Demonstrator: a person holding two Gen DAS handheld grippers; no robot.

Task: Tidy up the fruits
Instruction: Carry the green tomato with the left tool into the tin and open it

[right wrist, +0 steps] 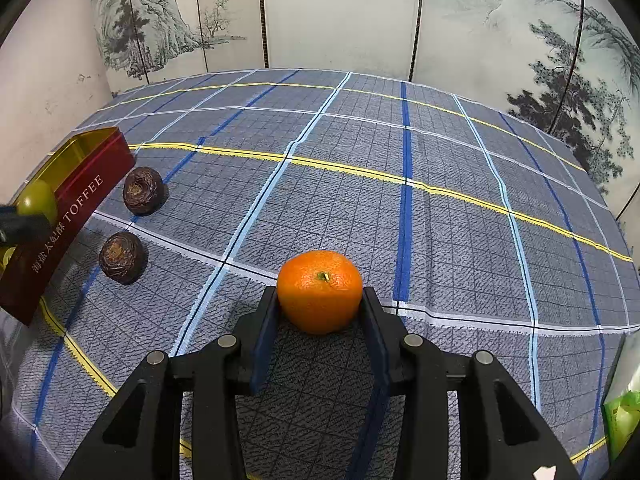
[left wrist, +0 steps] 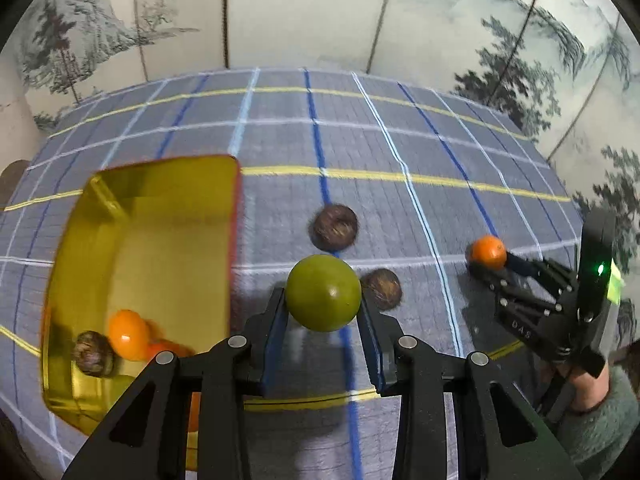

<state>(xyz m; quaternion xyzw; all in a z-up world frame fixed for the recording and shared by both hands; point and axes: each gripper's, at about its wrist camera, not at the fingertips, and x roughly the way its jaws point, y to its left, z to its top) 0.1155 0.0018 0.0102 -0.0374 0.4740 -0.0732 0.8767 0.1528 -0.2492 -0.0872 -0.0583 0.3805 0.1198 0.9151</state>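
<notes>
Left tool (left wrist: 323,312) is clamped on a green fruit (left wrist: 323,293), both pads pressed against its sides, and holds it just right of the gold-lined toffee tin (left wrist: 160,216). Tin contents visible from the left wrist view: one orange fruit (left wrist: 129,334) and one dark brown fruit (left wrist: 93,353), lying together at the near end. Right tool (right wrist: 320,308) is closed on a mandarin (right wrist: 319,291), stem facing the camera, low over the plaid cloth on the tabletop (right wrist: 440,184); contact with the cloth cannot be confirmed. Two dark brown fruits (right wrist: 144,190) (right wrist: 122,257) lie on the cloth beside the tin's red wall.
</notes>
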